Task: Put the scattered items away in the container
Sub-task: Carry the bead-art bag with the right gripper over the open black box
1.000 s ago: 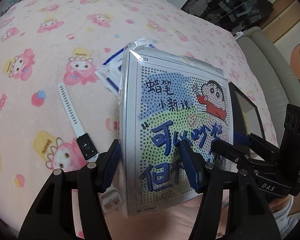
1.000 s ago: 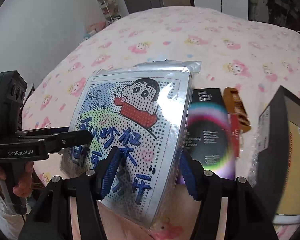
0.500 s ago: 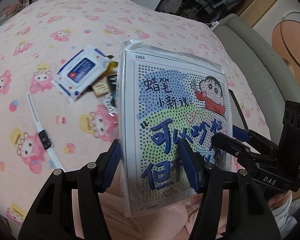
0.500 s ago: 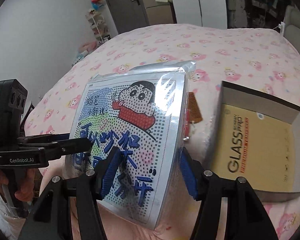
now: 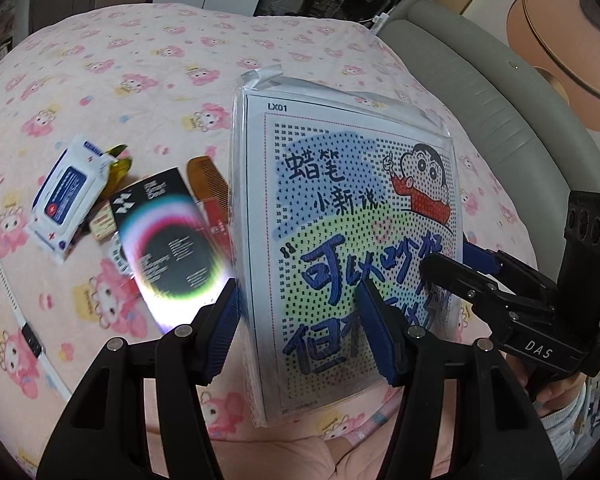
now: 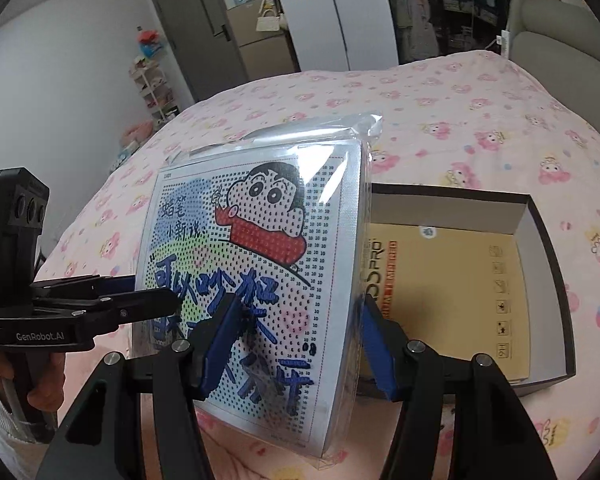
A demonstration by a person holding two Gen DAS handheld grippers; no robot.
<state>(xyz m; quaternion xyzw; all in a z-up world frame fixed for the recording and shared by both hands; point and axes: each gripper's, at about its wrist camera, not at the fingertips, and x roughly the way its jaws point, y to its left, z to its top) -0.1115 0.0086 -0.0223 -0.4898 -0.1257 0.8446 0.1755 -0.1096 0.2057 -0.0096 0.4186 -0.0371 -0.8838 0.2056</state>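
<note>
We carry cartoon packet [image 6: 260, 272], both jaws clamped on it, beside box [image 6: 548, 240]. Box holds one item; wipes [image 5: 66, 196], comb [image 5: 208, 174], card [image 5: 172, 240] left on bed.

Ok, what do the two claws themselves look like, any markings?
Both are black handheld units with black fingers and ribbed blue pads. The left claw, seen from the right wrist camera, reads "GenRobot.AI"; the right claw, seen from the left wrist camera, reads "DAS". Each carries a black three-lens block. Light sleeve cuffs show.

Pink cartoon-print bed [image 6: 480, 120], grey padded headboard [image 5: 500, 92], dark grey door [image 6: 204, 36], white wall [image 6: 60, 60], cluttered white shelf rack [image 6: 152, 84]
</note>
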